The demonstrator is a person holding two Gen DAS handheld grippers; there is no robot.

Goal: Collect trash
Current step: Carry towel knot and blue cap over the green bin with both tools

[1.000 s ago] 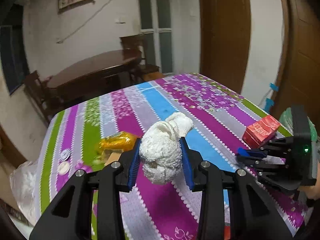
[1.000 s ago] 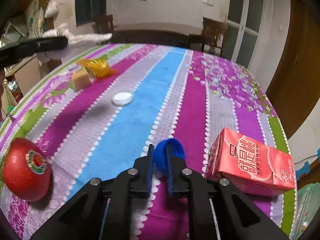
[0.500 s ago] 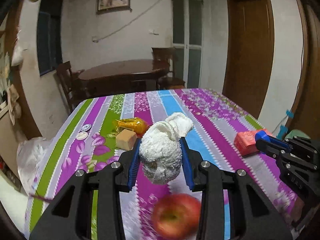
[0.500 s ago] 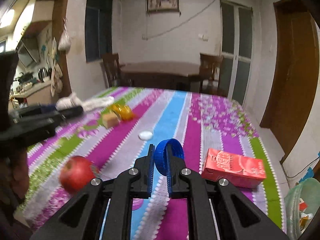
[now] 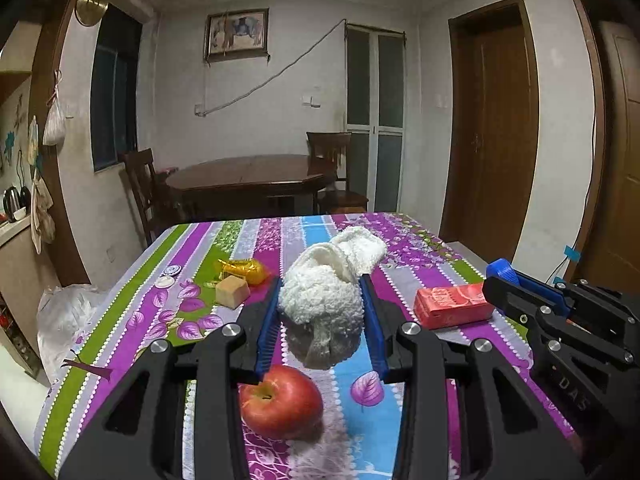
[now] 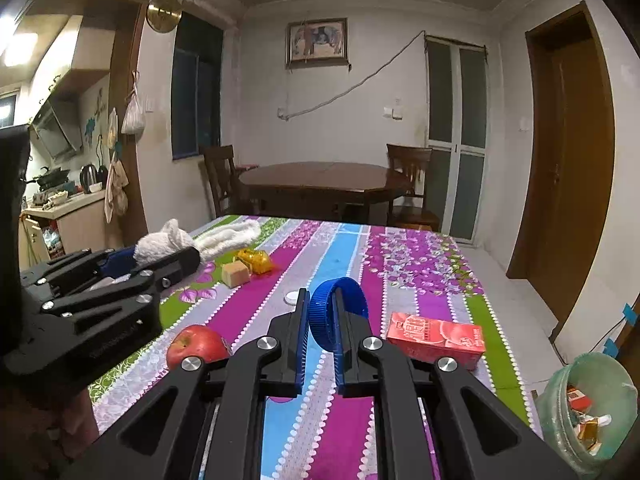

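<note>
My left gripper [image 5: 320, 292] is shut on a crumpled white cloth [image 5: 324, 288] and holds it above the striped table [image 5: 132, 320]. It also shows at the left of the right wrist view [image 6: 160, 258]. My right gripper [image 6: 320, 312] is shut on a blue bottle cap [image 6: 340, 312], held on edge above the table. It also shows at the right of the left wrist view [image 5: 504, 276]. A green trash bin [image 6: 588, 408] with wrappers inside stands on the floor at the table's right.
On the table lie a red apple [image 5: 282, 406], a red drink carton [image 5: 454, 304], a yellow wrapper [image 5: 242, 269], a tan block [image 5: 232, 291] and a small white cap [image 6: 291, 298]. A white plastic bag [image 5: 60, 320] sits left of the table.
Both grippers have lifted and drawn back from the table, so more of the room and table shows. Each still holds its object.
</note>
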